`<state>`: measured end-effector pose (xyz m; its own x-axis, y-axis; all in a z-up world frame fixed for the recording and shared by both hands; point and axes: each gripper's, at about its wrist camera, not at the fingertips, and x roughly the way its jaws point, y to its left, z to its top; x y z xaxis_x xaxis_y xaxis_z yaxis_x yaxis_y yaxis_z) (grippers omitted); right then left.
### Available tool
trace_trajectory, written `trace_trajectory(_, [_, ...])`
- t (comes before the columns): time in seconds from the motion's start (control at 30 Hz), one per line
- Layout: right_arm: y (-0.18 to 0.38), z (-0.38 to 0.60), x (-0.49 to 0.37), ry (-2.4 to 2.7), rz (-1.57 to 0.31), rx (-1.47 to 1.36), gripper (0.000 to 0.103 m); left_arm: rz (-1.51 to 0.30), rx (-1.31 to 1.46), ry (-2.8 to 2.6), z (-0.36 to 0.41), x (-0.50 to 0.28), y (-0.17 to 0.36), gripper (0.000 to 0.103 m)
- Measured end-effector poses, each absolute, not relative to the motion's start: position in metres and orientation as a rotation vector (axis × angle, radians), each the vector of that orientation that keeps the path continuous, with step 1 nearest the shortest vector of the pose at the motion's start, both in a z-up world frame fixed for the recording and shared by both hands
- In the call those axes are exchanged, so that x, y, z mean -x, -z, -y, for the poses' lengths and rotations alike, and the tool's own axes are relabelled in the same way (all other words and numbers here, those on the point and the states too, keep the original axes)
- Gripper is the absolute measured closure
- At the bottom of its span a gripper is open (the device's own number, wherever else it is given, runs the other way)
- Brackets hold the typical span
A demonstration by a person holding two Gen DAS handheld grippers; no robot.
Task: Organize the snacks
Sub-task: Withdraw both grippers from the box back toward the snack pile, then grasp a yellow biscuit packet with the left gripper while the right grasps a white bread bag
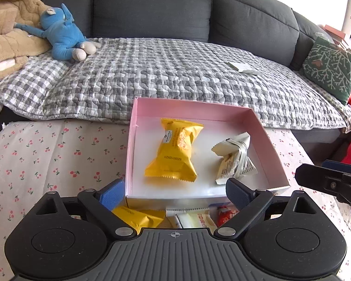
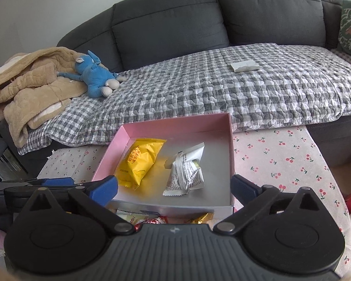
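A: Snacks lie in the pink box [image 1: 266,140] on the cherry-print cloth [image 1: 46,154]: a yellow packet [image 1: 174,152] and, just beside it, a crumpled white packet [image 1: 234,159].

B: And the tools?

A: The left gripper [image 1: 175,193] and the right gripper [image 2: 174,187] both stand wide apart, gripping nothing.

B: Any difference between views?

A: Only the left view shows a second yellow packet [image 1: 138,217] outside the box's near wall.

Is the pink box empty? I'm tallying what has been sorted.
No, the pink box holds a yellow snack pack and a crumpled white wrapper lying side by side on its floor.
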<state>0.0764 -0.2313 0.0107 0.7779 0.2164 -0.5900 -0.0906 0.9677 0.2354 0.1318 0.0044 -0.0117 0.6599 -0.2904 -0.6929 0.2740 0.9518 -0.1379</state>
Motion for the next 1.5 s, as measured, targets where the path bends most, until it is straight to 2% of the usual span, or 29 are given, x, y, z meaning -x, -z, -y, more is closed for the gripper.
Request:
trace_trajectory(0.67, [-0.009,0.209,-0.016,-0.164,-0.652,-0.107,0.000,-0.779,-0.054,0.326,-0.037,-0.045,0.015,0.005])
trace_trajectory(1.17, [0.017,0.216,0.006,-0.134,-0.686,-0.151,0.000,-0.774,-0.141,0.347,-0.054,-0.007,0.041,0.005])
trace_trajectory(1.5, [0.044,0.198,0.015,-0.201,-0.776,-0.093,0.001,-0.772,-0.150,0.351,-0.064,0.009,0.060,0.006])
